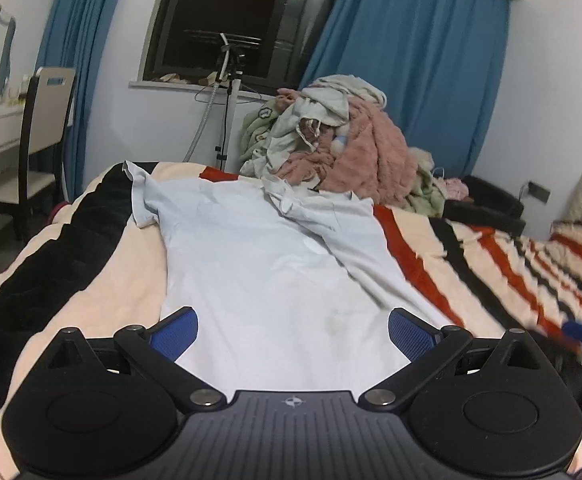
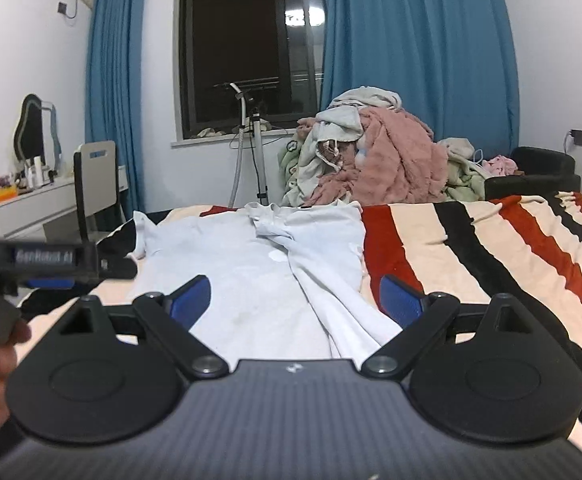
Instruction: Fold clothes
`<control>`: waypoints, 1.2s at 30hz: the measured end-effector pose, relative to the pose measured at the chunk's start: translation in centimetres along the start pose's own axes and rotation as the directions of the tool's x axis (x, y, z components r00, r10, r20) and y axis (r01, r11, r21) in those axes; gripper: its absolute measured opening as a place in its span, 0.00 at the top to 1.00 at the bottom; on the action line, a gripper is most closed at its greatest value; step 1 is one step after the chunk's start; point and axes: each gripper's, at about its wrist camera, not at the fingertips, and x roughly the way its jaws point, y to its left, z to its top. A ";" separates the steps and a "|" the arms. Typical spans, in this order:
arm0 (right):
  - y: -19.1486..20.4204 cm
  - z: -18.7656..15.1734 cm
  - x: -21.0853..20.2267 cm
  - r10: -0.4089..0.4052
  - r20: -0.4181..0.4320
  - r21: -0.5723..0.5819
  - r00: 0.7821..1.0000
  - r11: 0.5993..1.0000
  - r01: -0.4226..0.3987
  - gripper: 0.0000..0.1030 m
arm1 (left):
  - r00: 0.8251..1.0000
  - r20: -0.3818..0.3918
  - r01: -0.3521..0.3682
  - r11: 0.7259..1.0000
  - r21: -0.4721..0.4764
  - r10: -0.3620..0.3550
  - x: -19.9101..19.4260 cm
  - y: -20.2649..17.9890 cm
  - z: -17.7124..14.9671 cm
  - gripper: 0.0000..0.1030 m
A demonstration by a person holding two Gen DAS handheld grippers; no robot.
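Note:
A pale blue polo shirt (image 1: 259, 256) lies flat on the striped bed, collar at the far end, its right side folded inward over the body; the left sleeve sticks out. It also shows in the right wrist view (image 2: 251, 264). My left gripper (image 1: 293, 334) is open and empty, hovering over the shirt's near hem. My right gripper (image 2: 295, 300) is open and empty, above the hem near the folded right edge. The left gripper (image 2: 47, 268) shows blurred at the left of the right wrist view.
A striped cream, black and red blanket (image 2: 471, 248) covers the bed. A heap of clothes with a pink fleece (image 1: 355, 148) lies at the far end. A garment steamer stand (image 2: 257, 148), a chair (image 1: 45, 128) and a white desk (image 2: 31, 204) stand at left.

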 end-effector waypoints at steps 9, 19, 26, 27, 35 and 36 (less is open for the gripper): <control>-2.2 0.6 -0.1 -0.015 0.006 0.083 1.000 0.996 0.014 0.10 | 0.997 -0.072 0.003 1.000 0.021 -0.001 2.3 -1.5 -1.7 0.06; -7.3 2.1 -1.8 -0.037 0.028 0.238 0.999 0.971 0.029 0.10 | 0.959 -0.172 0.210 0.971 -0.110 -0.227 4.3 -3.5 -3.4 0.40; -13.7 2.3 -3.2 -0.136 0.067 0.375 0.988 0.921 0.101 0.10 | 0.823 -0.240 0.425 0.838 -0.341 -0.515 8.4 -7.3 -4.2 0.60; -14.6 2.1 -3.4 -0.152 0.069 0.405 0.986 0.908 0.112 0.10 | 0.801 -0.239 0.446 0.813 -0.374 -0.549 9.1 -8.0 -4.4 0.61; -18.7 0.5 -4.2 -0.178 0.102 0.593 0.979 0.801 0.084 0.10 | 0.669 -0.350 0.465 0.736 -0.492 -0.656 15.5 -14.3 -7.2 0.61; -18.9 0.3 -4.1 -0.173 0.099 0.598 0.980 0.797 0.080 0.10 | 0.657 -0.370 0.460 0.739 -0.493 -0.656 16.2 -15.0 -7.7 0.58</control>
